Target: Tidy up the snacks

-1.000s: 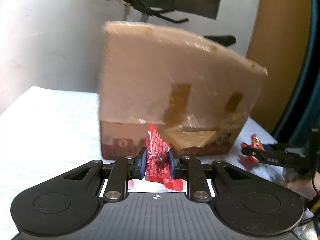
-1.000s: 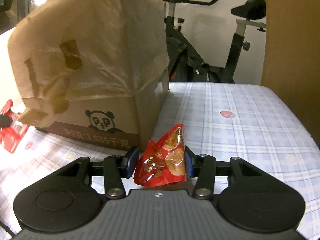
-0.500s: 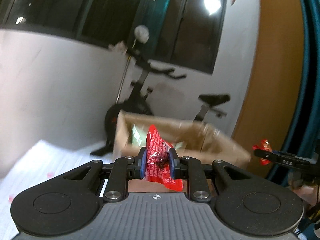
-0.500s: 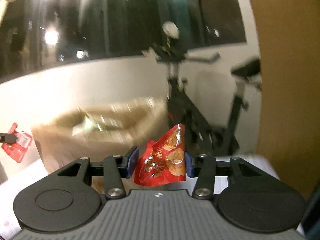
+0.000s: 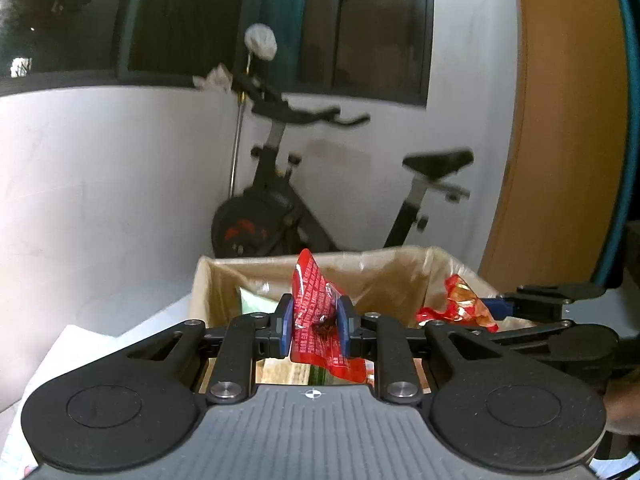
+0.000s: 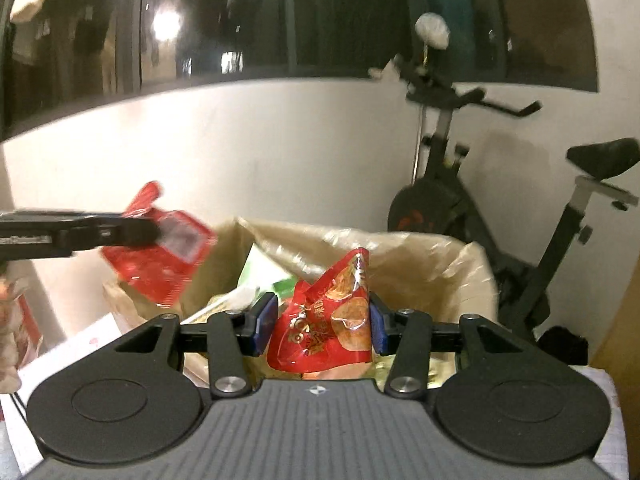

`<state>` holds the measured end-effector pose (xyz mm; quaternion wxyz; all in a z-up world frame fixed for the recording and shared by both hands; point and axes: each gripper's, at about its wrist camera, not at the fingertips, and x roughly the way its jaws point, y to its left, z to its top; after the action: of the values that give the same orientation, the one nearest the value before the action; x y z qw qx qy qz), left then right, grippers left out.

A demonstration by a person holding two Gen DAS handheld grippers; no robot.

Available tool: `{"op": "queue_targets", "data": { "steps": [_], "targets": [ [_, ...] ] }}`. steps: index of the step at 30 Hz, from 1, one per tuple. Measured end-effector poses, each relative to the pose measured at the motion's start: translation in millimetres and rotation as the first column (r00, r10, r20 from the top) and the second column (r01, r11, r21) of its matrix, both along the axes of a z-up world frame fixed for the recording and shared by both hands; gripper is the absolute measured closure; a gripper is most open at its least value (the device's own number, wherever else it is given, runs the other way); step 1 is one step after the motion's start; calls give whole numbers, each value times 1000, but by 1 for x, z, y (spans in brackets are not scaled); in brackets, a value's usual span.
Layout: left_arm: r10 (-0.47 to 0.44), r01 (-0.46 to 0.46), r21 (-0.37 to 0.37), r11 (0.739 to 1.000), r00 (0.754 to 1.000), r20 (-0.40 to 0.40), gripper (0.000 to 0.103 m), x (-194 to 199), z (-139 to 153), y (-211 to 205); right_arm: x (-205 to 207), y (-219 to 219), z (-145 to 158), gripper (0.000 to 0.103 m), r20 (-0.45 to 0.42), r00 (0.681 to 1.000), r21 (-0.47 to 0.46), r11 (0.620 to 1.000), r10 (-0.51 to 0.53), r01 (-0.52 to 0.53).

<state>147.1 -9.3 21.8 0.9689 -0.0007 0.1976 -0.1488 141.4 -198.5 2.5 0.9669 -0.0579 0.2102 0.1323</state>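
both grippers have risen since a second ago: then they sat low on the checked table cloth, facing the side of the cardboard box and its raised flap; now they look down over the open box [image 5: 400, 276] from above its near rim.

the left gripper [image 5: 314, 324] pinches a red snack packet [image 5: 316, 312] between its blue pads, the fingers pressed close on the thin, crumpled foil, same grip as before. the packet stands upright in the jaws, over the near edge of the box opening. in the right wrist view this gripper reaches in from the left with its packet [image 6: 160, 248] hanging above the box's left corner.

the right gripper [image 6: 318, 322] holds a fatter red and orange snack bag [image 6: 328, 320], fingers set a little wider but tight on both sides, unchanged from the earlier frames. the bag hangs above the middle of the box [image 6: 440, 264]. from the left wrist view it [image 5: 464, 308] shows at the box's right side.

inside the box lie a green and white packet [image 6: 264, 276] and other wrappers. an exercise bike [image 5: 304, 200] stands behind by the white wall, now in full view where the flap hid it earlier.
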Motion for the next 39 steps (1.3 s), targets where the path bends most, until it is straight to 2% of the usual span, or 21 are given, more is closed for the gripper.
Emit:
{"op": "queue_targets", "data": {
  "steps": [3,6,8,10,13,15,18,22,24,29,33,35,37,39],
  "targets": [
    [3,-2,42,999,999,-41,79,15,-9,-5,12,11,-10,54,-45,999,-41,999,-7,5],
    [8,-3,72,997,997,-71,75,24,-17,-7,19,9,-18,52,-86,996,-19,999,-31,29],
    [12,-5,80,997,997,-82,72,24,-21,-3,19,7,-20,48,-100,994,-9,999,-42,41],
    [8,-1,87,996,996,-86,71,22,-22,-1,16,3,-21,39,-93,994,-14,998,-55,54],
    [6,3,98,995,996,-87,62,11,-21,5,10,3,-18,34,-82,994,-34,997,-77,74],
    [9,-1,100,995,997,-79,49,8,-19,7,8,3,-13,31,-76,993,-39,996,-86,84],
    [24,-17,100,995,997,-69,35,7,-17,8,3,4,-8,25,-62,993,-41,994,-101,99],
    [61,-54,101,993,996,-71,34,2,-14,14,-3,4,-3,21,-56,989,-47,990,-133,131],
    [73,-66,100,993,995,-69,30,-1,-13,18,-8,4,-1,20,-43,989,-50,989,-144,142],
    [120,-113,102,988,991,-59,29,-15,-8,27,-2,10,-1,15,-23,988,-111,983,-151,148],
    [135,-131,121,984,990,-29,22,-33,0,34,0,6,2,15,-22,980,-59,979,-198,197],
    [152,-148,120,982,988,-24,20,-39,5,37,-7,4,6,13,-21,982,-30,982,-188,188],
    [155,-151,104,983,987,-29,20,-46,10,40,-16,7,11,7,-5,983,-28,983,-183,183],
    [150,-148,92,985,988,-21,20,-57,14,41,-25,8,16,7,-1,984,-15,984,-179,179]
  ]
}}
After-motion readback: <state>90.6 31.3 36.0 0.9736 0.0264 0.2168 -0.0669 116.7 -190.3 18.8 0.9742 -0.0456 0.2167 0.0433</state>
